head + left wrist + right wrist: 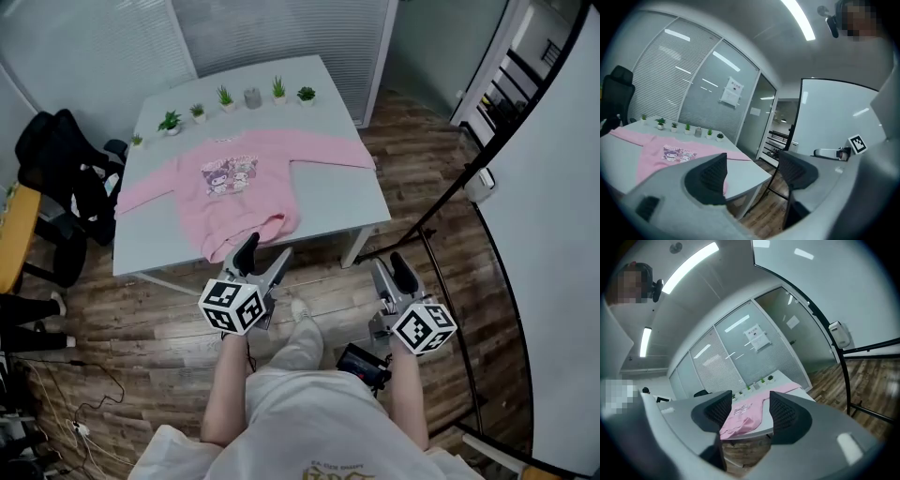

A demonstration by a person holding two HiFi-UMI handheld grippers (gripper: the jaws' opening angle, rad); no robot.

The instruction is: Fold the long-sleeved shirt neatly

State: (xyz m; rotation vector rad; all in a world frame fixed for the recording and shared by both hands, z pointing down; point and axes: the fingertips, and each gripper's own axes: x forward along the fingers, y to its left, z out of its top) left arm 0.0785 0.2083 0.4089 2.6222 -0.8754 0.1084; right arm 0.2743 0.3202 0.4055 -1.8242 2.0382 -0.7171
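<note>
the pink long-sleeved shirt point(246, 192) lay print-up on the white bench point(337, 199) at upper centre of the head view, sleeves spread to both sides. the left hand-held gripper point(263, 257) and the right hand-held gripper point(393, 275) were below the bench's near edge, each with jaws apart and empty.

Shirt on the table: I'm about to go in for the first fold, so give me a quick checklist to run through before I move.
1. Left gripper open, nothing between its jaws: ok.
2. Right gripper open, nothing between its jaws: ok.
3. Pink shirt lying print side up on the table, both sleeves spread out: ok.
4. Hem flat: not ok, it is bunched near the table's front edge.
5. Small plants along the far edge, apart from the shirt: ok.
</note>
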